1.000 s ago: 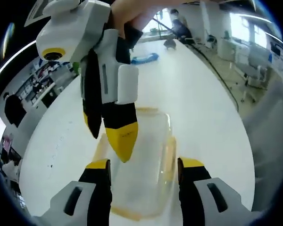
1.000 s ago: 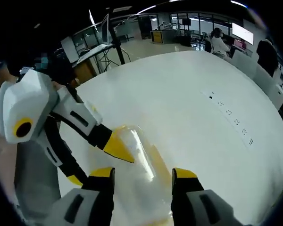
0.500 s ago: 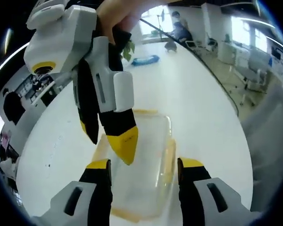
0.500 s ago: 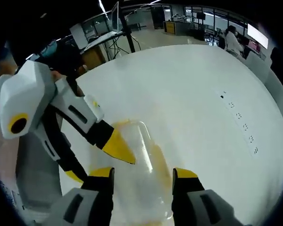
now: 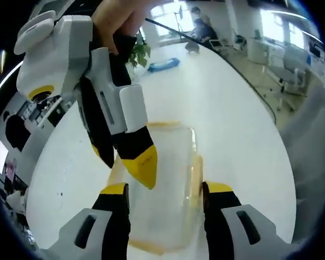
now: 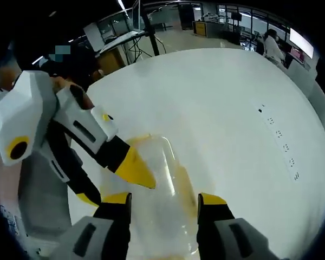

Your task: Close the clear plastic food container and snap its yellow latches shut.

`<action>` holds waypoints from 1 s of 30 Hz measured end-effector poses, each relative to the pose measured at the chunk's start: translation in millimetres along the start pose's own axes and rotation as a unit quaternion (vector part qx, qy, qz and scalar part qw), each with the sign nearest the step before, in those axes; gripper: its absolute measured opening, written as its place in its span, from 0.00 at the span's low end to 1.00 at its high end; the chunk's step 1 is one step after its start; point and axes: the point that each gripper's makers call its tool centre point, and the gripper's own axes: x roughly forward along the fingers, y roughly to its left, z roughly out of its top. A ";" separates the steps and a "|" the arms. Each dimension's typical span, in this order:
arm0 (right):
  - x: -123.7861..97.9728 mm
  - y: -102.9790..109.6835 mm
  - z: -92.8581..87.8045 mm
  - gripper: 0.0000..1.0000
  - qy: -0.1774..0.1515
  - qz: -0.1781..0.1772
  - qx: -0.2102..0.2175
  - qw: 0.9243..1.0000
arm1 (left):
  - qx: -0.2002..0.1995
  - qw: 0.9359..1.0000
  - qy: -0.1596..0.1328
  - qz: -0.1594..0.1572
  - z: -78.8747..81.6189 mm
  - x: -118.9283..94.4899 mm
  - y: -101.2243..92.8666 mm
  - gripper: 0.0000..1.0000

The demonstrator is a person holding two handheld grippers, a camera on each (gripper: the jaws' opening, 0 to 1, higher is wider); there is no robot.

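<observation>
Clear plastic food container lies lid-down-flat on white round table, yellow latches along its long sides. Left gripper jaws wide apart, straddling container's near end, gripping nothing. Right gripper jaws likewise spread over container, nothing clamped. In left gripper view, right gripper's yellow tip sits over lid; contact unclear. Blue object far across table.

A broad white round table carried a clear plastic food container with yellow latches near its front edge; a blue object lay at the far side, small dark marks dotting the right.
</observation>
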 end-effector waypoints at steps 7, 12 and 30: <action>1.5 1.4 -1.4 0.46 -0.001 0.017 0.015 1.000 | 0.009 1.000 0.003 0.005 -0.2 1.6 1.9 0.53; 2.7 0.2 -1.7 0.46 0.007 0.025 0.022 0.999 | 0.006 1.000 0.009 0.003 -0.5 2.2 2.3 0.52; 4.5 1.6 -3.6 0.44 0.092 0.051 0.018 0.994 | 0.003 1.000 0.020 0.000 0.2 2.0 2.3 0.50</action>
